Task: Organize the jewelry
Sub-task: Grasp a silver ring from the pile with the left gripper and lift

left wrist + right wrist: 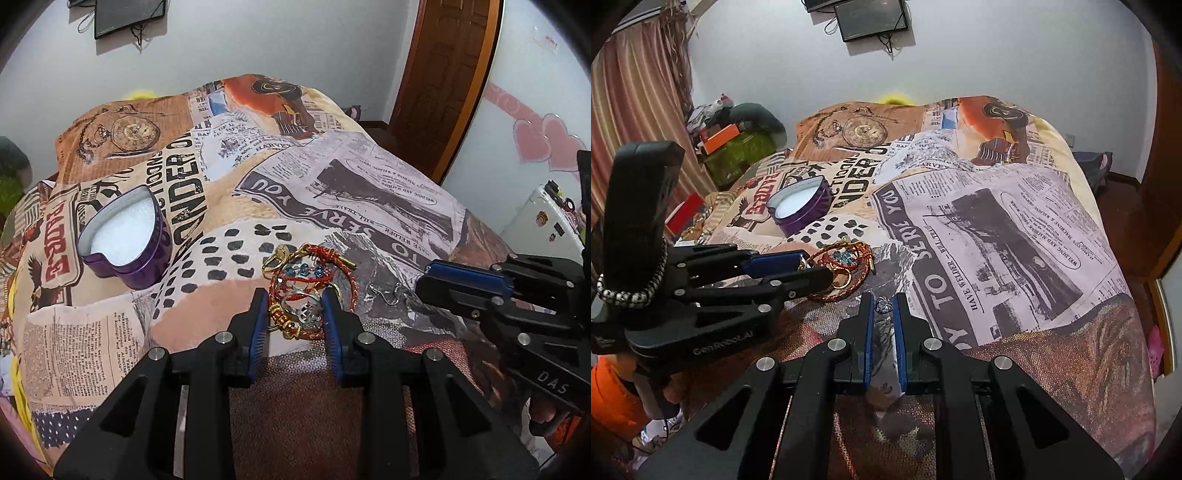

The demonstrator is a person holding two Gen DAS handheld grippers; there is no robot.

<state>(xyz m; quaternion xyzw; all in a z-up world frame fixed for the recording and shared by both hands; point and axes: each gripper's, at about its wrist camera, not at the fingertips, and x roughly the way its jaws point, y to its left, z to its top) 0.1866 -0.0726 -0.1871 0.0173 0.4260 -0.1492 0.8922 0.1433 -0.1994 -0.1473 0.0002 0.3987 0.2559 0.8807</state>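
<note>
Left gripper (295, 301) stands partly open, fingers straddling the tangled bracelet pile (308, 291); whether anything is gripped cannot be told. Right gripper (884, 304) is closed on a small silver earring (882, 306) at its fingertips. Items look light, slippery, snag-prone; take bracelets by the cord.

Left hand-held gripper (295, 308) part-open; right hand-held gripper (883, 308) closed, both angled downward.

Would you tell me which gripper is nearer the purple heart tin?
Left. The left gripper is at the jewelry pile beside the tin; the right gripper is beyond that pile.
</note>
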